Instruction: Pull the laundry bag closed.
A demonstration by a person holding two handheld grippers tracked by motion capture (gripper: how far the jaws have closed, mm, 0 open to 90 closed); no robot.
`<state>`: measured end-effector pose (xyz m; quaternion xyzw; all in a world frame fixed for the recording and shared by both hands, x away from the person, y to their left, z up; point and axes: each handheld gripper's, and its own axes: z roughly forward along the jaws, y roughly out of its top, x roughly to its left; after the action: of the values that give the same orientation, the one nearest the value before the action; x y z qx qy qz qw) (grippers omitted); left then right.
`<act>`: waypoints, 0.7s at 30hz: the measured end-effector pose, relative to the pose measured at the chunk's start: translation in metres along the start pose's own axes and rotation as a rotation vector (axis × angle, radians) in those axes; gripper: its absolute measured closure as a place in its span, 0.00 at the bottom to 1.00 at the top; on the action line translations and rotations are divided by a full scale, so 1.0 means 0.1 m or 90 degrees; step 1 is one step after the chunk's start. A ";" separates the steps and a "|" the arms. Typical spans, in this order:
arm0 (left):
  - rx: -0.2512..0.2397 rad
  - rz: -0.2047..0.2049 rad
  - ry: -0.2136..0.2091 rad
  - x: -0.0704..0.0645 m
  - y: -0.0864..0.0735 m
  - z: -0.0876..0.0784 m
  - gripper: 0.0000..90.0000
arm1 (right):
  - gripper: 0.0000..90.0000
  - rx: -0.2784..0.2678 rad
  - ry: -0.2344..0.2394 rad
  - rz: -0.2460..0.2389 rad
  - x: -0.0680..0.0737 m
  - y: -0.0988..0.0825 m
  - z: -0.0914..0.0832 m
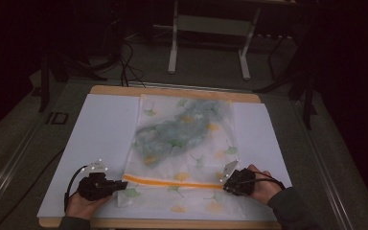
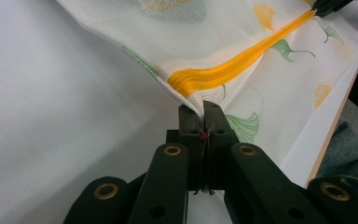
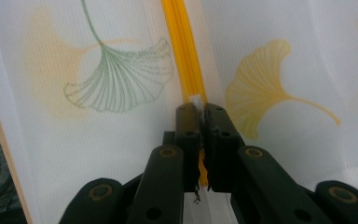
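At the left of the high view, the left gripper [image 1: 120, 185] lies low over the white sheet [image 1: 100, 129] that covers the wooden table [image 1: 172, 91]. Its fingers [image 2: 189, 122] are pressed fully together on the left end of the white mesh zip bag printed with green and yellow ginkgo leaves [image 1: 182, 143], pinching the fabric corner just beside the end of the orange zipper [image 2: 233, 70]. The bag lies flat in the middle of the sheet, its length running away from the person, with a bluish-green bundle [image 1: 177, 129] showing dimly through the mesh in its far half. The zipper runs across the near part of the bag, from one gripper to the other. At the right, the right gripper [image 1: 226, 186] meets the zipper's other end. In the right gripper view its fingers [image 3: 189, 128] are likewise closed tight, clamped on a small white tab at the zipper [image 3: 184, 56] line, which continues straight ahead between a green leaf and a yellow one.
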<state>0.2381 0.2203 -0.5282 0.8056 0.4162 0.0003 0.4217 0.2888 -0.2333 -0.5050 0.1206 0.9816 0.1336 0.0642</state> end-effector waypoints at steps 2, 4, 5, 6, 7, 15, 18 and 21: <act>0.001 0.000 0.001 0.00 0.00 0.00 0.98 | 0.95 0.002 -0.001 0.003 -0.01 -0.03 -0.01; 0.001 0.000 0.000 0.00 0.00 0.00 0.98 | 0.95 0.003 -0.001 0.005 -0.01 -0.04 -0.02; 0.001 0.001 0.000 0.00 0.00 0.00 0.98 | 0.95 0.002 -0.001 0.009 -0.01 -0.06 -0.02; 0.000 0.000 0.000 0.00 0.00 0.00 0.98 | 0.95 0.001 -0.002 0.008 -0.01 -0.06 -0.02; -0.001 -0.001 -0.001 0.00 0.00 0.00 0.98 | 0.95 0.002 -0.002 0.010 -0.02 -0.07 -0.03; 0.004 -0.002 -0.001 0.00 -0.01 0.01 0.98 | 0.95 0.005 -0.003 0.024 -0.04 -0.17 -0.07; 0.004 -0.002 -0.002 0.00 -0.02 0.01 0.98 | 0.95 0.009 -0.005 0.026 -0.05 -0.20 -0.09; 0.008 -0.004 -0.001 0.01 -0.02 0.01 0.98 | 0.95 0.013 -0.007 0.031 -0.06 -0.25 -0.11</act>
<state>0.2378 0.2207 -0.5308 0.8070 0.4186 -0.0043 0.4166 0.2877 -0.2608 -0.5009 0.1458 0.9793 0.1241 0.0651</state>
